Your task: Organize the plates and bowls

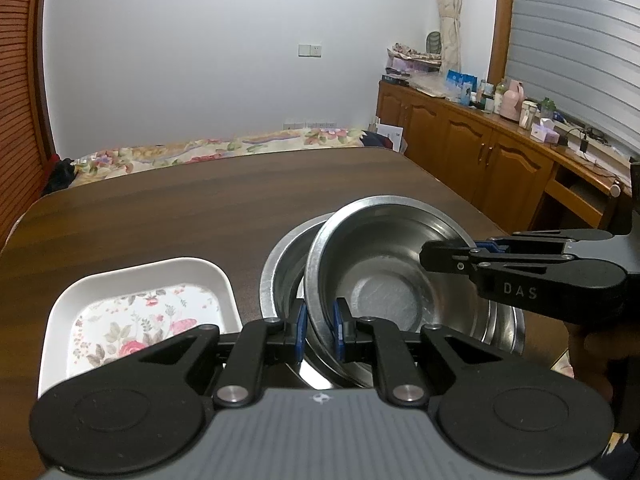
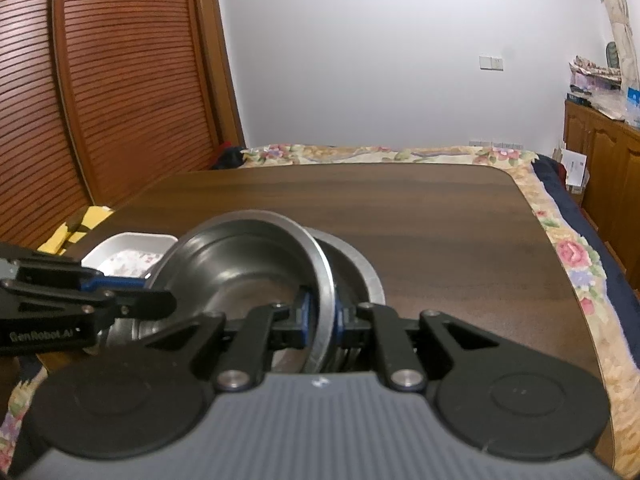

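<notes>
A steel bowl (image 1: 384,272) is held level over a second, wider steel bowl (image 1: 280,272) that rests on the dark wooden table (image 1: 160,208). My left gripper (image 1: 320,332) is shut on the upper bowl's near-left rim. My right gripper (image 2: 320,316) is shut on the same bowl's rim (image 2: 320,264) at the right; it shows in the left wrist view (image 1: 476,250). The left gripper shows in the right wrist view (image 2: 132,284). A white square plate with a floral print (image 1: 132,320) lies left of the bowls.
The table's far half (image 2: 400,208) is bare wood. A bed with a floral cover (image 2: 380,154) lies beyond the table. A wooden sideboard with bottles and boxes (image 1: 500,140) runs along the right wall. A slatted wooden door (image 2: 100,80) stands at the left.
</notes>
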Available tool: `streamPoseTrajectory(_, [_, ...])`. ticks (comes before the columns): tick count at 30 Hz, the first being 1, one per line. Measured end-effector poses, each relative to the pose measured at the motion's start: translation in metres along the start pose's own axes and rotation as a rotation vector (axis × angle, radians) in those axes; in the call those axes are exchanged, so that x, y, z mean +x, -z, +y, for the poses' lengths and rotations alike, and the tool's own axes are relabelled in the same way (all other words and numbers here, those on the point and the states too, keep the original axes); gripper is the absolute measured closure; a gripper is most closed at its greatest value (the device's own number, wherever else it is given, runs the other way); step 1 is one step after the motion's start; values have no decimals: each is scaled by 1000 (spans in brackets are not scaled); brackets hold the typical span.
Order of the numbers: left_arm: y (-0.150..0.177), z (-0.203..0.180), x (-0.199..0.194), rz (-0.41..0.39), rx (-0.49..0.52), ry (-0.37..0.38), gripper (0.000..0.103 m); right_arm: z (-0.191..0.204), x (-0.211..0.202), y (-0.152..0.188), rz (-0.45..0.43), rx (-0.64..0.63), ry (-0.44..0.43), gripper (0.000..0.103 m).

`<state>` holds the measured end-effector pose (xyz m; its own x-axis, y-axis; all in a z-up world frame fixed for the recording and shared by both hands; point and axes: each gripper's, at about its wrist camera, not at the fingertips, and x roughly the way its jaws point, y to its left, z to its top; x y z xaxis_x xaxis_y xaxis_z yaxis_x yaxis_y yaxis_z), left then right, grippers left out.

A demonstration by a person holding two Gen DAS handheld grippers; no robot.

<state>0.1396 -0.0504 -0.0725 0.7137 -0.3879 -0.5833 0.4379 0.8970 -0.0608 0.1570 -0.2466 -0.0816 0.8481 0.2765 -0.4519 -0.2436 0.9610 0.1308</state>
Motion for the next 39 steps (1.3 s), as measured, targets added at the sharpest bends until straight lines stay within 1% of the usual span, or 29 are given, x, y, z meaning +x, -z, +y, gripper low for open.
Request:
streamPoseTrajectory(7, [2, 2, -5, -23, -1, -8, 87, 2, -3, 0, -25, -15, 21, 87])
streamPoseTrajectory(10, [2, 3, -5, -24, -7, -5, 88, 2, -4, -2, -50, -26, 42, 85])
streamPoseTrajectory(12, [2, 2, -7, -31, -1, -20, 88, 0, -5, -4, -57, -17, 36, 85])
streamPoseTrajectory(16, [1, 0, -17, -75, -10, -31, 87, -1, -11, -5, -85, -21, 47, 85])
streamPoseTrajectory(18, [1, -1, -22, -105, -15, -44, 86, -1, -16, -4, -109, -32, 56, 82])
streamPoseTrajectory(20, [2, -1, -27, -137, -17, -56, 72, -2, -21, -4, -132, -35, 66, 70])
streamPoseTrajectory(21, [3, 0, -28, -155, -16, -55, 54, -2, -22, -3, -143, -34, 71, 64])
streamPoseTrajectory(22, [5, 0, -28, -173, -9, -53, 39, -3, -23, -2, -151, -38, 76, 61])
streamPoseTrajectory(23, [8, -1, -28, -189, -5, -53, 35, -3, -23, -1, -156, -47, 81, 60])
streamPoseTrajectory(25, [12, -2, -25, -203, 2, -56, 28, -2, -23, 3, -169, -69, 97, 51])
streamPoseTrajectory(26, [14, -3, -23, -205, 2, -56, 25, -2, -22, 4, -173, -74, 102, 50])
streamPoseTrajectory(27, [16, -4, -21, -209, -3, -59, 20, -4, -20, 6, -173, -72, 104, 49])
streamPoseTrajectory(30, [22, -2, -16, -220, -37, -49, 19, -8, -12, 11, -166, -42, 108, 48])
streamPoseTrajectory(35, [28, 1, -6, -203, -69, -50, 20, -15, 1, 18, -144, -1, 105, 47])
streamPoseTrajectory(39, [28, 2, -2, -175, -85, -54, 33, -15, 5, 20, -134, 20, 95, 47])
